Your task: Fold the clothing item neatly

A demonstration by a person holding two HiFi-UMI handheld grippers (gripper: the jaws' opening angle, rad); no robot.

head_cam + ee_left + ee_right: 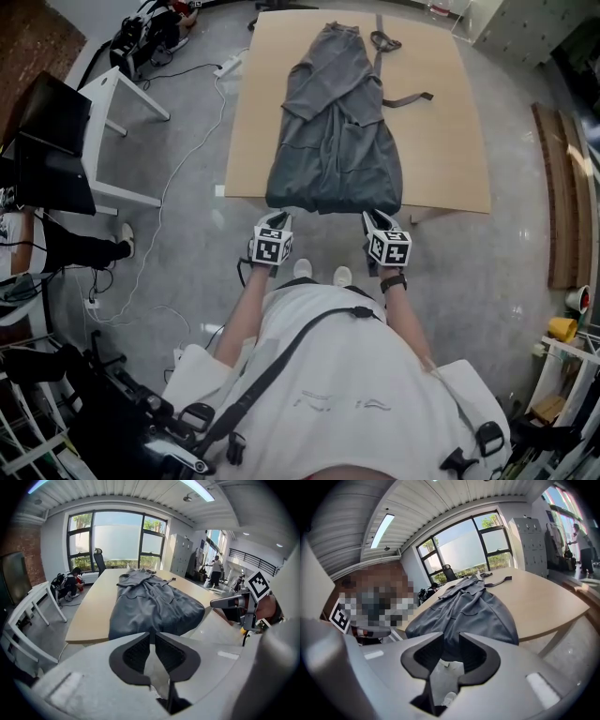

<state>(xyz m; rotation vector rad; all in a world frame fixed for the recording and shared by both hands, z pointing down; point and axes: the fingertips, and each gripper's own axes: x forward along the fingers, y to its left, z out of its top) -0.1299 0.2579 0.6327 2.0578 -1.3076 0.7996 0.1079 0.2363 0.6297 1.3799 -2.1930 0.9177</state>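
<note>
Table (450, 141): grey garment (337, 141) lies spread lengthwise, hem draping over the near edge. Fold apparently not begun. Left gripper (278, 217) closed, empty; right gripper (373, 217) jaws apart, both near hem. Next: each pinches 1 hem corner.

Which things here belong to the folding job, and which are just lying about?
Job: gray garment, wooden table, left gripper, right gripper.
Lying about: white side table, power strip on the floor, wooden planks.
</note>
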